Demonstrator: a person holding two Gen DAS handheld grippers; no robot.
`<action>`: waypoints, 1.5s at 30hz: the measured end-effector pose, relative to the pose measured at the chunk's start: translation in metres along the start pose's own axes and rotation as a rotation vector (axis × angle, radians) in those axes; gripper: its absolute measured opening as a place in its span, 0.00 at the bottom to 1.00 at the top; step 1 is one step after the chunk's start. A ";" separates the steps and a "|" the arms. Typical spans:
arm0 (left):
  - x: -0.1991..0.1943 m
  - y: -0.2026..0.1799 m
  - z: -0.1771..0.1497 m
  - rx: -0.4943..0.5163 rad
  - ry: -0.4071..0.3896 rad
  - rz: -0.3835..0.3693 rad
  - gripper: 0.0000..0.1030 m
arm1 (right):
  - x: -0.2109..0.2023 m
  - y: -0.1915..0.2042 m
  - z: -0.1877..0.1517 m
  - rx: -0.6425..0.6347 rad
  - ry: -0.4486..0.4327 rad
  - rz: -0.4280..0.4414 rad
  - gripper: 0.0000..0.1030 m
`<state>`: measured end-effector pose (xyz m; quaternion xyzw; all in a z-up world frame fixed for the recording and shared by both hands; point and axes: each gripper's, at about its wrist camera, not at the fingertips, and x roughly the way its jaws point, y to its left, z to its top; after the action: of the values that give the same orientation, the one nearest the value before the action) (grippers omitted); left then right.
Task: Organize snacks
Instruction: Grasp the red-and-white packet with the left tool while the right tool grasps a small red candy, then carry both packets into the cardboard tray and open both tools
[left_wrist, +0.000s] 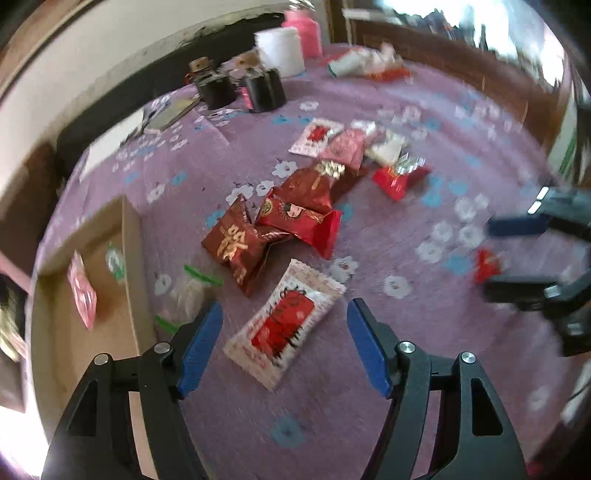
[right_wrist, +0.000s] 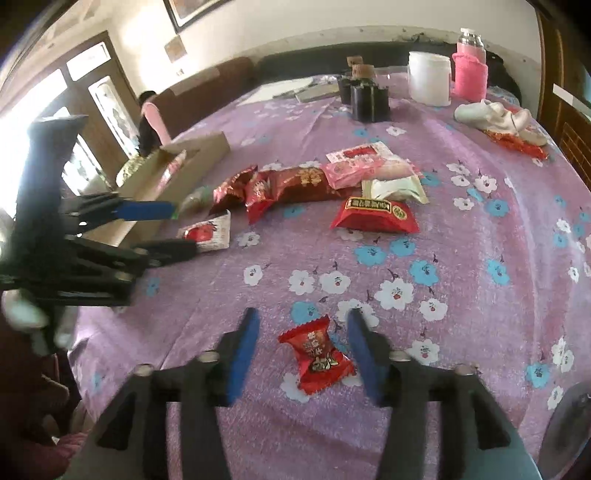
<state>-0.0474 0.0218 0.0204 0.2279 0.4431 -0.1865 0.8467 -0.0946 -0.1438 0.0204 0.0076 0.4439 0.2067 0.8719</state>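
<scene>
I have both tools over the surface (right_wrist: 480, 229), which wears a purple flowered cloth, and each one straddles a snack without touching it. My left tool (left_wrist: 284, 347) is spread wide around the white-and-red sachet (left_wrist: 284, 325), which lies flat and slanted between the blue pads; neither pad presses it yet. My right tool (right_wrist: 301, 350) is also spread, with the small red candy (right_wrist: 316, 354) lying between its fingers, nearer the right-hand pad than the other. The cardboard box (left_wrist: 122, 236) sits just to the left of the left tool and already holds a pink packet and a green-printed one, so I judge it to be where the snacks go. The rest of the pile, dark red packets (left_wrist: 258, 236) and paler ones behind them, is a little farther out on the cloth. To do this step well, I think I should sink each tool until the pad tips nearly meet the cloth, since both wrappers are thin and flat and a high pinch would slide over them. I would centre the right tool on the candy first, so it does not get nudged aside as the fingers come together. The sachet is slanted, so a slight roll of the left wrist should put the pads across its narrow width.
</scene>
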 end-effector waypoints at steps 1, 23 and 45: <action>0.006 -0.004 0.001 0.023 0.012 0.019 0.69 | -0.001 0.000 -0.001 -0.010 0.002 -0.002 0.59; -0.053 0.012 -0.028 -0.216 -0.088 -0.253 0.23 | -0.008 0.007 -0.006 -0.016 0.024 -0.062 0.23; -0.126 0.139 -0.075 -0.552 -0.228 -0.067 0.23 | -0.034 0.155 0.082 -0.272 -0.136 -0.189 0.23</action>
<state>-0.0932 0.1927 0.1189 -0.0481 0.3866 -0.1113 0.9142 -0.1036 -0.0003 0.1270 -0.1380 0.3508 0.1810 0.9084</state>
